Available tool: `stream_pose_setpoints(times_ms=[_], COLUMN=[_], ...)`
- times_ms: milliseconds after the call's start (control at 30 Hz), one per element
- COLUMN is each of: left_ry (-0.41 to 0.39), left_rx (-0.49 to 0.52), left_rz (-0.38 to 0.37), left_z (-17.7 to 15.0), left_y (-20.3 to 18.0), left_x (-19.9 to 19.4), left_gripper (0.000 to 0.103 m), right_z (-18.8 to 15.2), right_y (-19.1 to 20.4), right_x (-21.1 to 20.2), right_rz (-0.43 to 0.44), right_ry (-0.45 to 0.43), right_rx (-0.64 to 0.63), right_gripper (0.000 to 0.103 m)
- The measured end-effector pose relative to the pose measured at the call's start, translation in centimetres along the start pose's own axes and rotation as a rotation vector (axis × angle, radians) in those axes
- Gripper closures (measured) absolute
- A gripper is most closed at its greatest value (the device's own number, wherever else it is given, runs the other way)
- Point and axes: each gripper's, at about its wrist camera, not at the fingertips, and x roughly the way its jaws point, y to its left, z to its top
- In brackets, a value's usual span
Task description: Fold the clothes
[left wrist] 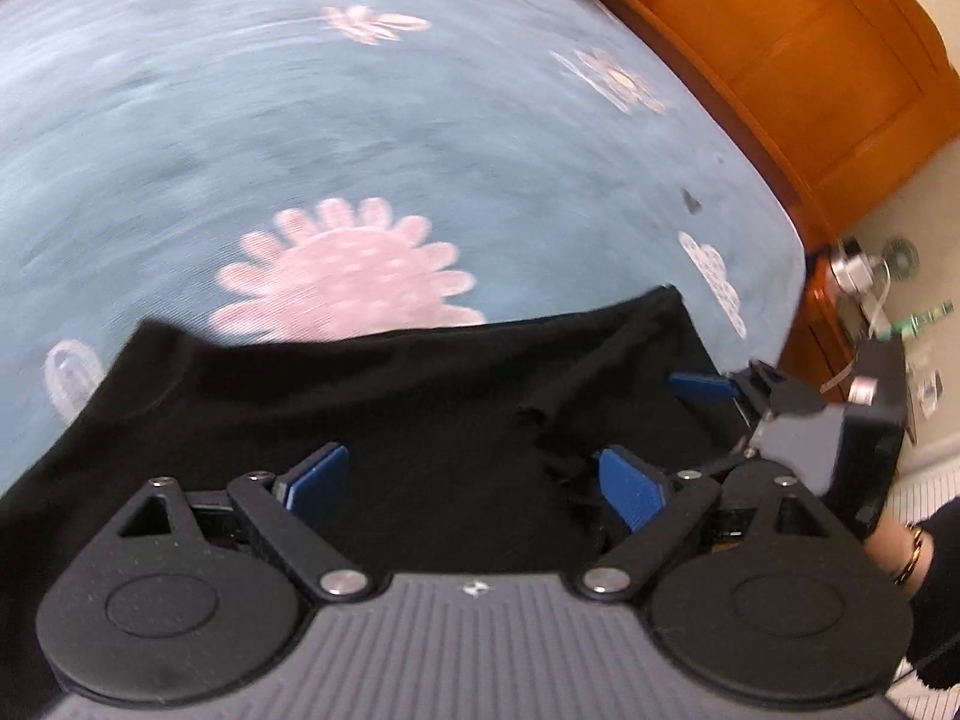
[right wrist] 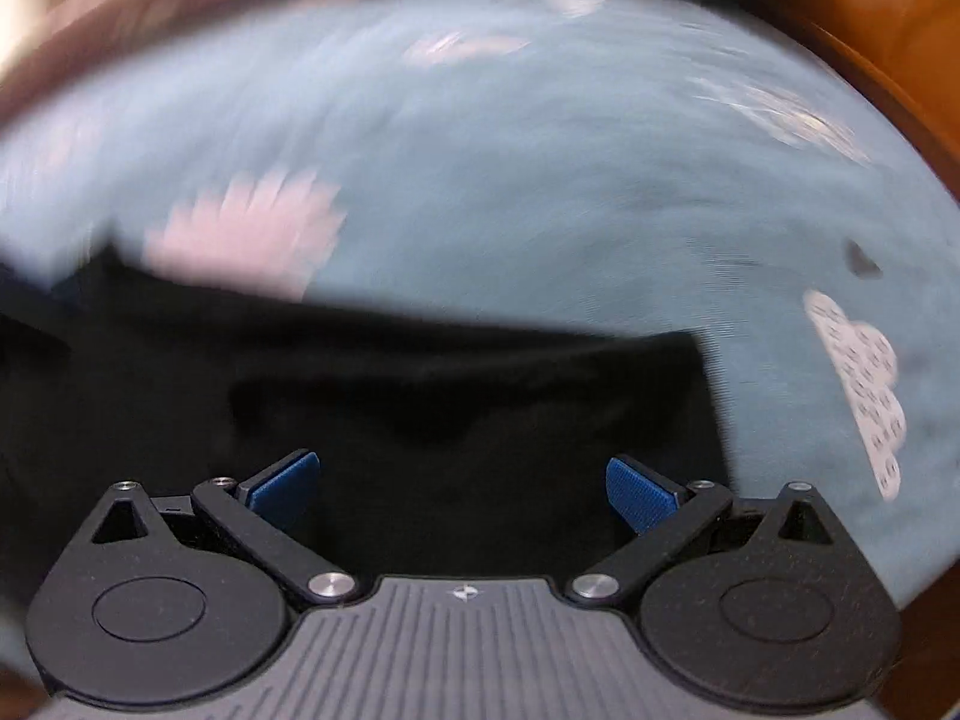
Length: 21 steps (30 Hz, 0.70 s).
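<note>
A black garment (left wrist: 390, 396) lies flat on a blue bedspread (left wrist: 300, 120) printed with pink flowers. My left gripper (left wrist: 474, 483) hovers over the garment with its blue pads wide apart and nothing between them. In the left wrist view the right gripper (left wrist: 714, 390) shows at the garment's right edge, held by a hand in a dark sleeve. The right wrist view is blurred: the black garment (right wrist: 450, 408) fills the lower middle, and my right gripper (right wrist: 462, 489) stands open above it, nothing between its pads.
A wooden bed frame (left wrist: 810, 60) curves along the right side. Beyond it sits a wooden nightstand (left wrist: 822, 324) with small items on a pale floor. The bedspread (right wrist: 540, 180) stretches far beyond the garment's top edge.
</note>
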Motion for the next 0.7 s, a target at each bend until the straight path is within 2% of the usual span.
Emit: stream_pose_setpoints(times_ms=[67, 233, 333, 467, 567, 633, 700], left_ry=[-0.010, -0.028, -0.037, -0.061, -0.075, -0.081, -0.083], left_rx=[-0.035, -0.082, -0.080, -0.068, -0.078, -0.087, -0.085], left_rz=[-0.002, 0.000, 0.005, 0.001, -0.003, -0.005, -0.004], left_z=[-0.7, -2.3, -2.9, -3.6, -4.2, -4.6, -5.0], left_y=[1.0, 2.9, 3.5, 3.6, 3.8, 3.9, 3.9], left_x=[-0.7, -2.1, -3.0, -4.4, -5.2, -5.5, -5.8], left_gripper=[0.012, 0.012, 0.012, 0.012, 0.012, 0.012, 0.012], right_z=[-0.5, -0.2, -0.4, 0.0, -0.3, -1.2, -2.2], right_y=[1.4, 1.1, 1.5, 2.1, 3.8, 5.5, 7.2], right_x=[0.6, 0.7, 0.8, -0.2, -1.8, -2.1, -1.8], right_rz=[-0.025, -0.035, -0.063, -0.127, -0.249, -0.281, -0.258], right_ry=[0.003, 0.007, 0.009, 0.043, 0.020, 0.028, 0.038], right_rx=[-0.038, 0.079, 0.122, 0.109, 0.011, -0.081, -0.146], right_gripper=[0.000, 0.000, 0.000, 0.000, 0.000, 0.000, 0.000])
